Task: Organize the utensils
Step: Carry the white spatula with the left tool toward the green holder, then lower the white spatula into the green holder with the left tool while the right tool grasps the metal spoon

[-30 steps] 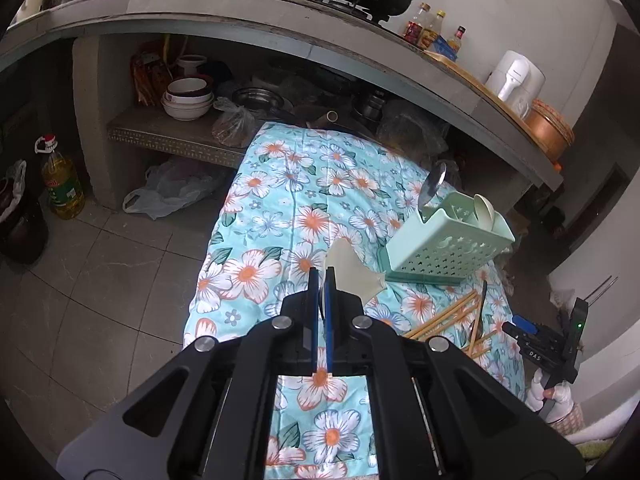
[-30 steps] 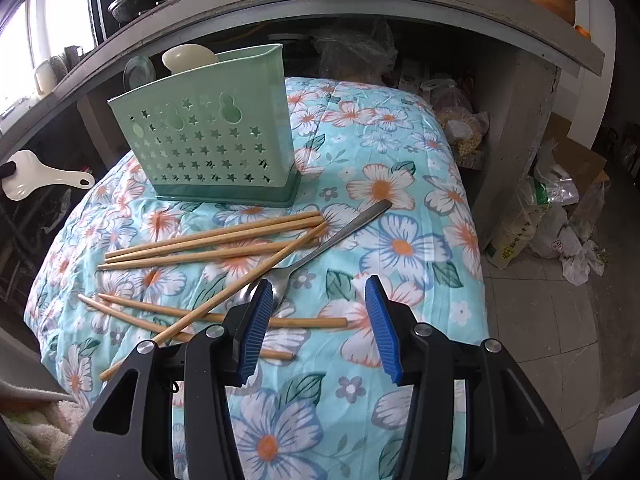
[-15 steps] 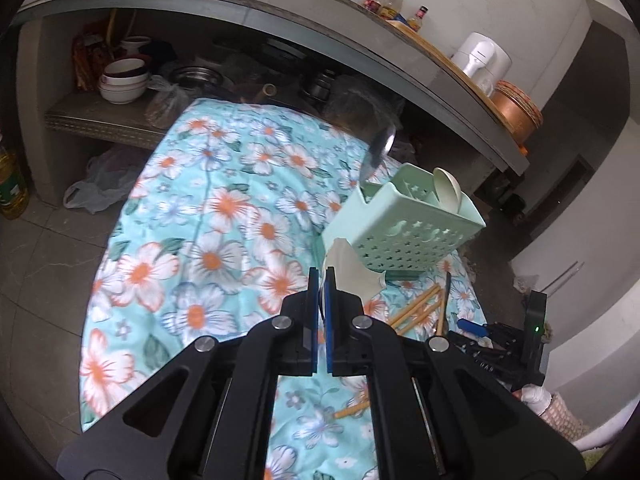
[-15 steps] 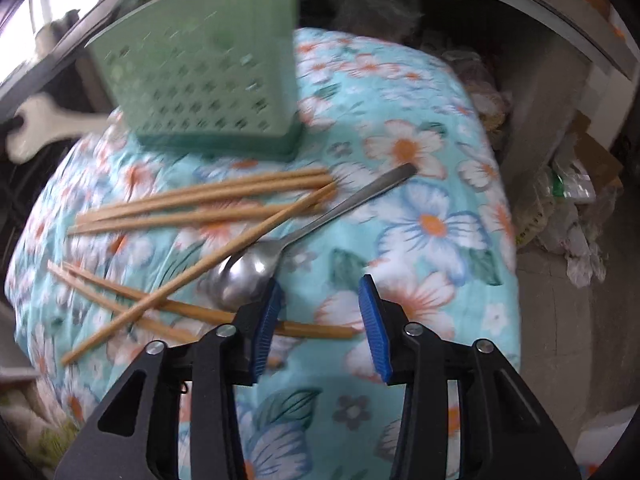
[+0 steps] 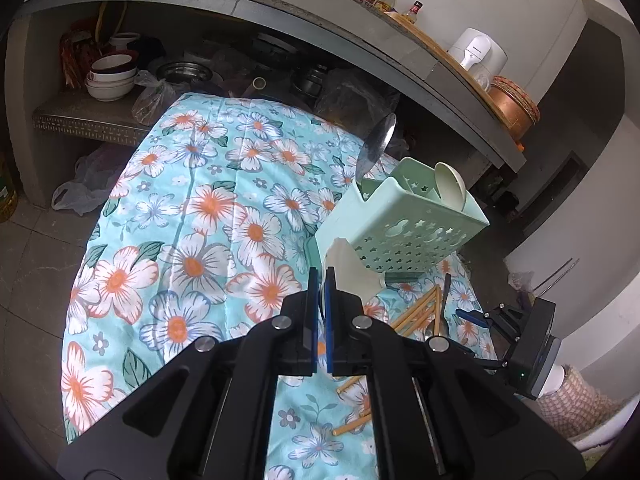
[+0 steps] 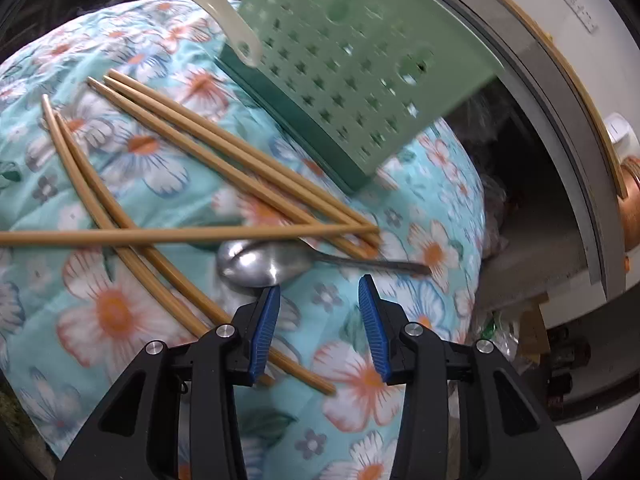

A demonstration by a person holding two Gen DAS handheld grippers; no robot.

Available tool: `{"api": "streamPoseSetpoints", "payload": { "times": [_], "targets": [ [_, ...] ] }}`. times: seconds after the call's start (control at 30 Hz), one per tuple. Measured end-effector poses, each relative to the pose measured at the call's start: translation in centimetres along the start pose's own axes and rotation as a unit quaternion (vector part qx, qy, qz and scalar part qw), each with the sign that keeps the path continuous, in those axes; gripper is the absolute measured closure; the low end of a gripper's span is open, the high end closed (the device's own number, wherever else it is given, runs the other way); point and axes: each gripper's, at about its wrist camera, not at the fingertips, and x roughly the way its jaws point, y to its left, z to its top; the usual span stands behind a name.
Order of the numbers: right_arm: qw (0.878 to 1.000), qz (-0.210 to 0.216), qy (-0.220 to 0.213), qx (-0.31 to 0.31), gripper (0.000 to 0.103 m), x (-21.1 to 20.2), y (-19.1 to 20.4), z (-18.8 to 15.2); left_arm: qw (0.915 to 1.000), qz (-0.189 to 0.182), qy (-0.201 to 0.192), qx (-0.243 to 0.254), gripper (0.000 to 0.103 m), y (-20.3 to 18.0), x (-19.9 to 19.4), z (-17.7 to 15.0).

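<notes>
Left jaws (image 5: 322, 276): clamped on paddle (image 5: 352, 270).
Right jaws (image 6: 319, 300): wide apart, holding nothing; spoon (image 6: 260, 262) at 11 o'clock.
Caddy (image 6: 360, 64): 12 o'clock of chopsticks (image 6: 224, 160).

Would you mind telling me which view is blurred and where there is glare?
Right wrist view: motion blur smears the green utensil basket and tablecloth; a highlight glares on the metal spoon bowl. Left wrist view: sharp, fisheye-bent counter edge.
</notes>
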Motion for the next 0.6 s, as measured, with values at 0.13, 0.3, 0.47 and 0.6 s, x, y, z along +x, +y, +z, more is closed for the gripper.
{"api": "streamPoseSetpoints", "payload": {
  "times": [0.13, 0.3, 0.47, 0.6],
  "targets": [
    [0.999, -0.015, -0.023, -0.043, 0.063, -0.1, 1.7, 0.8, 1.0000, 0.000, 0.001, 0.000, 0.101, 0.2, 0.3, -0.1],
    [0.996, -0.030, -0.033, -0.075, 0.064, 0.2, 2.7, 1.6, 1.0000, -0.004, 0.002, -0.001, 0.101, 0.4, 0.9, 0.0],
    [0.992, -0.047, -0.033, -0.115, 0.074, 0.2, 3.9, 2.0, 1.0000, -0.008, 0.005, -0.002, 0.101, 0.6, 1.4, 0.0],
    [0.988, -0.072, -0.035, -0.133, 0.085, 0.4, 4.3, 2.2, 0.9999, -0.009, 0.006, -0.005, 0.101, 0.7, 1.6, -0.1]
  ]
}}
